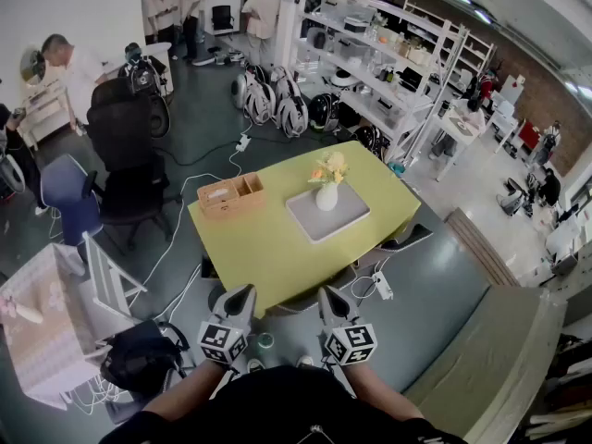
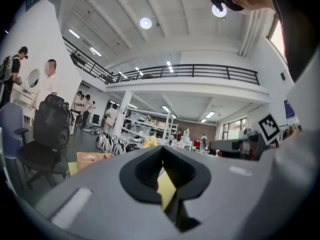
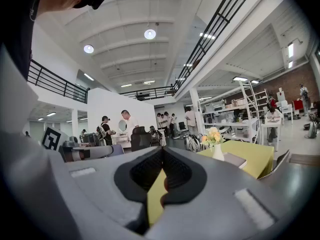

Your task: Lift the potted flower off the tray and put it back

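Note:
The potted flower [image 1: 326, 192], a white vase with yellow and orange blooms, stands upright on the grey tray [image 1: 314, 222] on the yellow-green table [image 1: 273, 252]. Both grippers hover side by side short of the table's near edge, well apart from the pot. My left gripper [image 1: 246, 289] is shut with nothing in it, and so is my right gripper [image 1: 326, 292]. In the right gripper view the closed jaws [image 3: 162, 149] point level, with the flower [image 3: 214, 137] and tray [image 3: 236, 159] far off to the right. The left gripper view shows closed jaws [image 2: 161, 148] and the blooms [image 2: 150, 142] just above them.
A wooden box [image 1: 231, 195] sits on the table's left part. A black office chair [image 1: 129, 169] and a blue chair [image 1: 65, 192] stand left of the table, with cables on the floor. A dark bag [image 1: 139, 359] lies near my left. Shelves and people fill the back.

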Motion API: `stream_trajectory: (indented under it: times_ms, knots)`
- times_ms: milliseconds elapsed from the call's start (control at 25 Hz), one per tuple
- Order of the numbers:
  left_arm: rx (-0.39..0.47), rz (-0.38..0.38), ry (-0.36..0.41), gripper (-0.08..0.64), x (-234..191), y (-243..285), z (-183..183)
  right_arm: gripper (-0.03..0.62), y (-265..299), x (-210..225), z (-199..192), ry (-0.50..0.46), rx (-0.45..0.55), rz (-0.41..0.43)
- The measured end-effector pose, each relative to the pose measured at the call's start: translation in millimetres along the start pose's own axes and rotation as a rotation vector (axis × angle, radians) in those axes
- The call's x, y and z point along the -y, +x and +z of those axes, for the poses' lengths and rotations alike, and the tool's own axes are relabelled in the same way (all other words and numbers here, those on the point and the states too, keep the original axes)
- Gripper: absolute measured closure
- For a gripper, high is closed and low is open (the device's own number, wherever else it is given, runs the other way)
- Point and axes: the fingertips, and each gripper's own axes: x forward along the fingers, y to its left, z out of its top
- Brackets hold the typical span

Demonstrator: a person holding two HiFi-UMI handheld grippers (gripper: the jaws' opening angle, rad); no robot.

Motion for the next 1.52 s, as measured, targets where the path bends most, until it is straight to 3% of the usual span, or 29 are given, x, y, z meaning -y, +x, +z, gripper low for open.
stream_trajectory:
  times_ms: [360,640,1000,1280,1400,1520]
  knots:
    - [-0.003,-0.01,-0.013,0.554,-20.2,7.2,-5.8,0.592,17.6,-12.3,-2.3,0.006,0.009,0.031]
    - [-0.023,-0.032,-0.029,0.552,-31.0,38.5,-9.5,0.591,36.9,22.6,-2.9,0.039,0.015,-0.038]
    - [-0.018,-0.016,-0.019,0.553,-63.7,127.3,-2.2,0.584,107.5,109.0,22.9,0.049,0.102,-0.034]
    - [-0.012,0.027,-0.027,0.554,-93.8,218.6,10.3,0.584,197.0,205.5,18.9,0.026,0.061,-0.061]
    - [-0.011,0.054,-0.028,0.554,-104.6,255.7,11.5,0.511,238.4,252.7,7.9,0.004,0.059,-0.064]
    - [-0.028,0.082,-0.043,0.552,-115.5,289.6,8.7,0.488,282.2,299.2,-12.1,-0.022,0.029,-0.08]
